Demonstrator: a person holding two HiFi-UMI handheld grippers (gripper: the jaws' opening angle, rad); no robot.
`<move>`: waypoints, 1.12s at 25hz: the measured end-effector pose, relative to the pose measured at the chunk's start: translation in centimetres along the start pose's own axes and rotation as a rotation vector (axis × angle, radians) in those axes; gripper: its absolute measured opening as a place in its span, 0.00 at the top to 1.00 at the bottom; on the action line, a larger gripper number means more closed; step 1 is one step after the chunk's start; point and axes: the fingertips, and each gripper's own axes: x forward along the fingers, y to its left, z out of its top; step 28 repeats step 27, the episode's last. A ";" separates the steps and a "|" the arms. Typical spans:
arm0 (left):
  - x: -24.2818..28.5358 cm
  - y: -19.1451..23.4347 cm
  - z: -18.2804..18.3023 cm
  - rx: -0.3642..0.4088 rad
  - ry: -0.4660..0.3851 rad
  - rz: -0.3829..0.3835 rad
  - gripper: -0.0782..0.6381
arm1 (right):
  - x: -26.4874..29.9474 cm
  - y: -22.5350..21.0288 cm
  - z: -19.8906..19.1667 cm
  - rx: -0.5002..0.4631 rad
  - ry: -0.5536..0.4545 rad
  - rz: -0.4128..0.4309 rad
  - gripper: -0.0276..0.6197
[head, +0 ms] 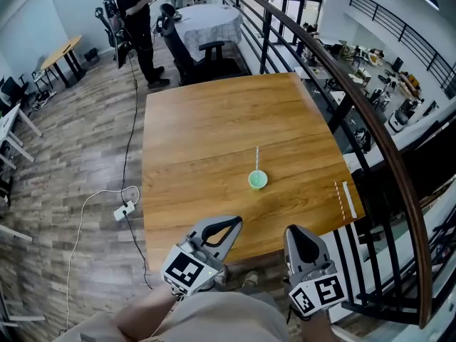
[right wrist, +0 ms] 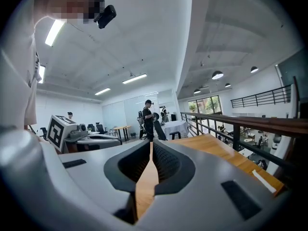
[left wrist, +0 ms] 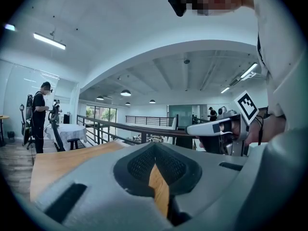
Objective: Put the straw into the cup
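Observation:
A small green cup stands on the wooden table, right of its middle. A thin white straw runs from the cup's far rim away from me; I cannot tell whether it sits in the cup or lies behind it. My left gripper and right gripper hover at the table's near edge, well short of the cup. Both are shut and hold nothing. In the left gripper view the left gripper shows only a sliver of table between its jaws; the right gripper looks the same in its own view. Neither gripper view shows the cup.
Two thin white strips lie by the table's right edge. A black railing runs close along the right side. A person and office chairs stand beyond the far edge. A white cable and power strip lie on the floor at left.

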 end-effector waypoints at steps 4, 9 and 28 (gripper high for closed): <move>0.0 0.0 -0.2 0.007 0.007 0.001 0.87 | -0.2 0.1 0.2 0.010 -0.005 0.003 0.91; 0.1 0.4 -0.4 0.012 0.011 0.000 0.87 | -0.1 0.2 0.2 0.011 -0.005 -0.001 0.91; 0.9 0.7 -1.5 0.040 0.037 -0.025 0.87 | 0.2 0.0 0.0 -0.001 0.012 0.003 0.91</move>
